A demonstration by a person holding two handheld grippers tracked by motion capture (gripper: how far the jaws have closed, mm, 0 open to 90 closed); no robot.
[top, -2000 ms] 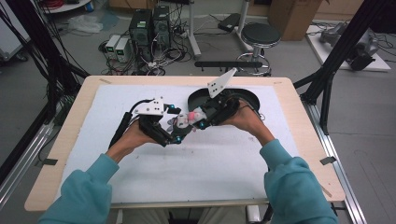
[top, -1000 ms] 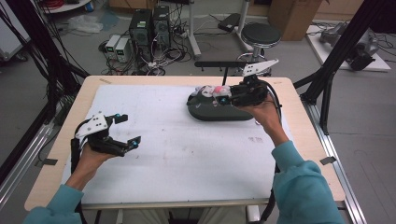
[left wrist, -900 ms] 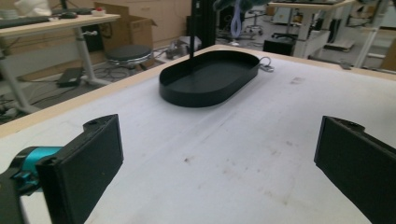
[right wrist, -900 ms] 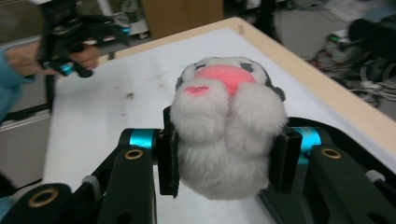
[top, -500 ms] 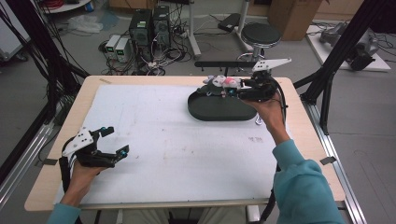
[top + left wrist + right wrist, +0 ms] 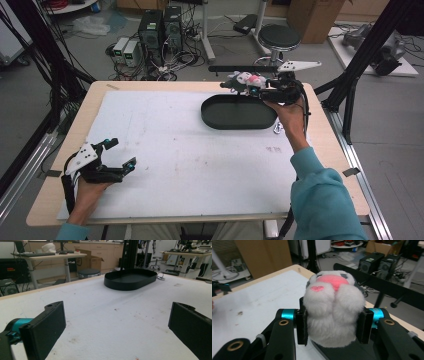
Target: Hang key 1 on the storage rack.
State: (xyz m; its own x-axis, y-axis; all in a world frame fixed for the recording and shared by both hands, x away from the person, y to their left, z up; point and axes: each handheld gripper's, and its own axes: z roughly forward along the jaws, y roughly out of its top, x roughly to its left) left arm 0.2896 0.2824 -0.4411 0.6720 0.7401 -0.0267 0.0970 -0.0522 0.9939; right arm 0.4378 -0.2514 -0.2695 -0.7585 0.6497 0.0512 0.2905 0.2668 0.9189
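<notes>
Two grippers at work: nearest, the left gripper (image 6: 116, 156) rests wide open on the table (image 6: 165, 150), while farther off the right gripper (image 6: 248, 85) clamps the plush toy (image 6: 333, 307) above the black tray's (image 6: 239, 112) far rim, seemingly about to lower and release it

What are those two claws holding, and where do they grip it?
The right gripper squeezes a white plush toy by its sides, one of the fingers on each flank. The left gripper stands open, holding nothing.
</notes>
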